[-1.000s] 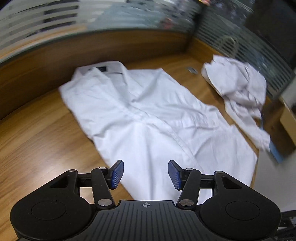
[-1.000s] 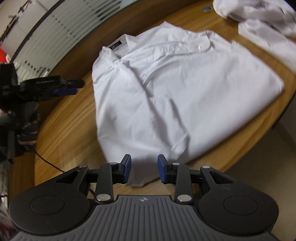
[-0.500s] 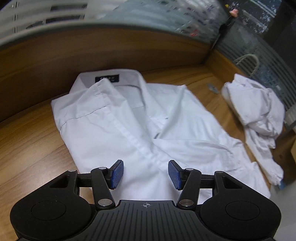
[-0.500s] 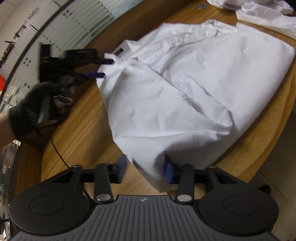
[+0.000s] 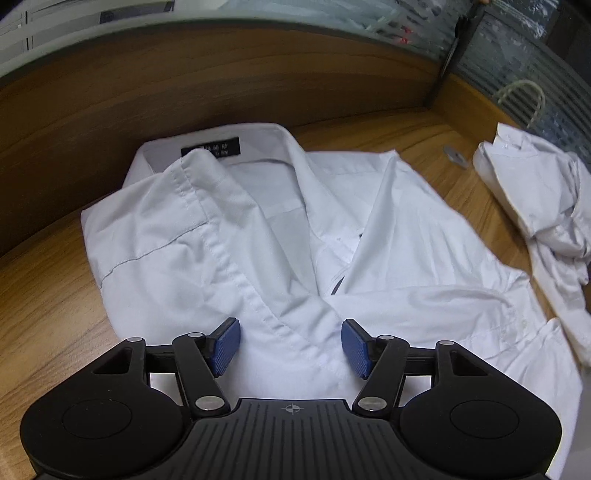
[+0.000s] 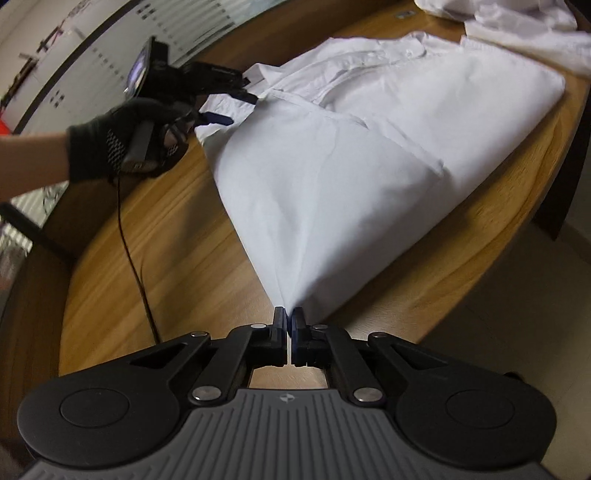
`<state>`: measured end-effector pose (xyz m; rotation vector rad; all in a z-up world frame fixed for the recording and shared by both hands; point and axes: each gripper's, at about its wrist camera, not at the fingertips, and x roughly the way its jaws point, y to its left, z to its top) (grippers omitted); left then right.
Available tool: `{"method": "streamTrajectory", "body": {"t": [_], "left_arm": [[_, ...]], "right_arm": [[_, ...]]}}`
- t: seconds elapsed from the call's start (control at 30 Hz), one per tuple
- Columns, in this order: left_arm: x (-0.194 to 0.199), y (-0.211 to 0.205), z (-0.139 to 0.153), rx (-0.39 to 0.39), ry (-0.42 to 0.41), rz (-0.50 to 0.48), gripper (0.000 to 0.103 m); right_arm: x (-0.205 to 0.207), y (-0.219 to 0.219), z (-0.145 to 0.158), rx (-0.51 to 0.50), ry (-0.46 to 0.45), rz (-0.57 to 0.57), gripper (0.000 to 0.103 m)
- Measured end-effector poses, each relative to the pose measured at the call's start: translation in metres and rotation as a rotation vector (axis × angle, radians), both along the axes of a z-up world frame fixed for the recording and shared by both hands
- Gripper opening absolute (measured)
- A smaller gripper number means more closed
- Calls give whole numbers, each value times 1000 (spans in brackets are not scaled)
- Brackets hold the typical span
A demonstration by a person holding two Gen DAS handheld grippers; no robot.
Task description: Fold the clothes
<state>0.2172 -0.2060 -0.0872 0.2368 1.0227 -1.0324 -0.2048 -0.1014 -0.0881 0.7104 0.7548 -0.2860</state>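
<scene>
A white shirt [image 5: 258, 251] lies on the wooden table [image 5: 40, 325], collar with a black label toward the far wall. My left gripper [image 5: 290, 345] hovers open over the shirt's front placket, just below the collar opening, with nothing between its pads. In the right wrist view the same white shirt [image 6: 351, 155] stretches away from me, its hem corner pulled up into a taut cone. My right gripper [image 6: 288, 319] is shut on that hem corner. The left gripper [image 6: 229, 105], held by a black-gloved hand [image 6: 118, 144], shows there at the shirt's collar end.
A second crumpled white garment [image 5: 543, 206] lies at the table's right end, also visible as a white garment [image 6: 524, 26] at top right. A black cable [image 6: 136, 258] trails over the table's left side. The curved table edge [image 6: 498, 266] drops to the floor on the right.
My right gripper closed on the shirt's hem corner and pulled it taut. My left gripper moved forward toward the collar, staying open.
</scene>
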Motion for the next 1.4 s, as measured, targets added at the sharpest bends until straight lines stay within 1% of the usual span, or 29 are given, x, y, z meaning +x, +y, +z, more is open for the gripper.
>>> {"method": "streamTrajectory", "body": {"t": [0.07,0.13,0.2,0.27,0.3,0.33,0.4,0.43,0.53,0.6,0.67,0.77,0.87,0.93,0.97,1.07,1.17,1.2,1.23,1.3,1.33,1.4], "left_arm": [[-1,8,10,-42,18,7,63],[-7,16,18,-56,22,-12,63],[-17,20,22,-54,20,-44,63],[-29,25,25,-50,23,-74,63],[-35,27,25,-50,30,-87,63],[-42,29,25,-52,38,-99,63],[-56,32,23,-56,57,-119,63],[-61,32,22,-57,65,-125,63],[-76,34,18,-58,90,-146,63],[-87,35,15,-59,107,-159,63],[-92,37,17,-63,122,-150,63],[-99,44,19,-67,181,-135,63],[-109,51,18,-55,220,-127,63],[-116,54,16,-40,226,-115,63],[-120,55,15,-33,229,-106,63],[-128,58,14,-18,241,-69,63],[-133,63,13,-4,271,-18,63],[-136,65,14,-1,276,-9,63],[-138,66,15,1,278,-2,63],[-142,69,16,2,294,10,63],[-145,70,16,1,308,11,63],[-151,72,15,-4,337,10,62]], "right_arm": [[-10,1,17,-83,14,2,5],[-15,-1,34,-181,19,11,6],[-16,-4,48,-269,16,9,6],[-14,-14,55,-307,4,12,14],[-11,-20,57,-316,0,14,23],[-7,-29,56,-315,-2,21,26],[0,-45,53,-308,-4,47,26],[4,-53,52,-303,-6,69,28],[14,-75,48,-288,-19,147,38],[17,-92,48,-274,-30,214,39],[17,-108,50,-253,-32,269,39],[17,-134,51,-194,-44,355,39],[19,-149,50,-129,-54,480,44],[24,-155,48,-118,-53,579,51],[28,-158,47,-118,-50,628,52],[43,-166,43,-93,-49,762,52],[61,-177,38,-52,-51,910,51],[66,-180,37,-40,-45,958,46],[71,-184,36,-28,-38,1006,36],[82,-190,33,-5,-23,1102,26],[87,-193,32,-1,-16,1137,24],[99,-196,27,4,1,1200,24]]}}
